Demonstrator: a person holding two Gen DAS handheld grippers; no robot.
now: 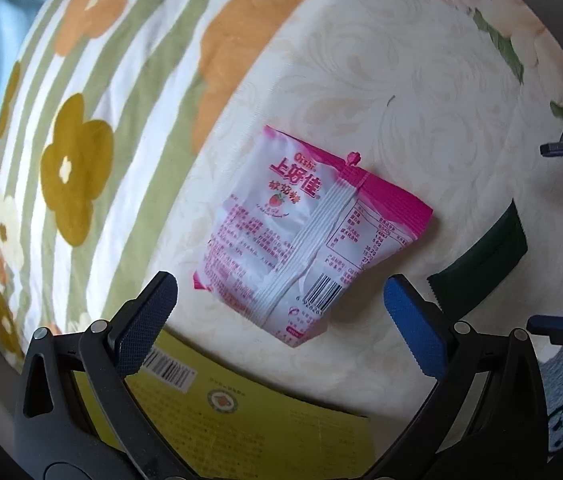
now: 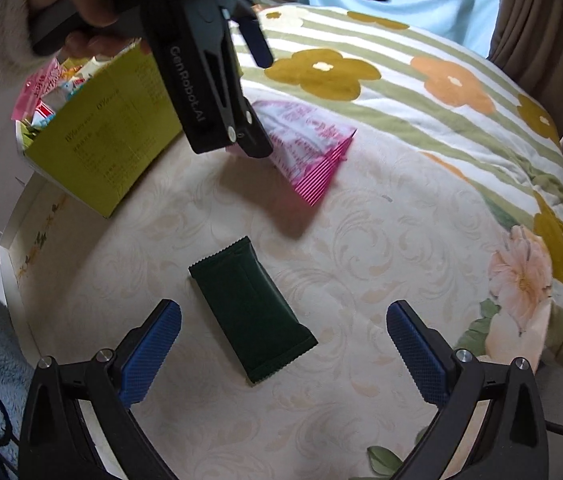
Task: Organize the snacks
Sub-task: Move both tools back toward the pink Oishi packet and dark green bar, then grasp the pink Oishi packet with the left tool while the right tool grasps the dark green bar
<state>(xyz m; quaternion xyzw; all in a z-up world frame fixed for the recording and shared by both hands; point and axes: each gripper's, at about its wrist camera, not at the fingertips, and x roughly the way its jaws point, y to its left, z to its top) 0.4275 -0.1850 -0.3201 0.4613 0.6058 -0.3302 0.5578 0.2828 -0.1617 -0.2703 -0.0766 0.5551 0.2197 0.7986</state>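
spread wide, left claw above pink snack packet, ready to grab; right claw, likewise apart, straddling green bar.

Beside the yellow box, the left gripper hides the pink snack packet's near corner; the box's contents blur, its print unreadable.

My left gripper, upper left of the right wrist frame, is a black plastic body with "GenRobot.AI" in pale letters and silver screws. Both sets of fingers carry blue knurled pads on black arms — silver rivets at the pivots.
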